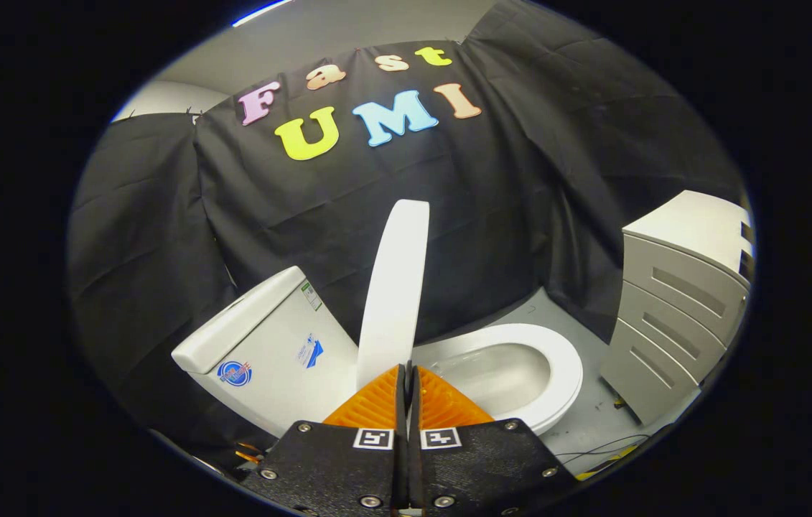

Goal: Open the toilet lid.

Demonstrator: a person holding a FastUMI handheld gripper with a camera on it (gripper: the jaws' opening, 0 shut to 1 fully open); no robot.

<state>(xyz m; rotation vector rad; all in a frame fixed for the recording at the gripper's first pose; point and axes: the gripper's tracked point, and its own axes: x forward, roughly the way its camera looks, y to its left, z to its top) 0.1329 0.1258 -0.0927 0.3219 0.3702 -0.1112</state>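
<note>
The white toilet lid (395, 287) is raised and seen edge-on, standing between the tank (269, 345) and the open bowl with its white seat (565, 373). My gripper (408, 369) is shut, its fingers pressed together with only a thin slit between them and nothing held. The fingertips sit right at the lid's lower end, on the bowl side; whether they touch it is hard to tell. The lid's hinge is hidden behind the fingers.
A grey-white drawer cabinet (678, 316) stands close beside the bowl's front. Thin cables (607, 444) lie on the grey floor (585, 337) between toilet and cabinet. Black cloth walls close the booth behind the toilet.
</note>
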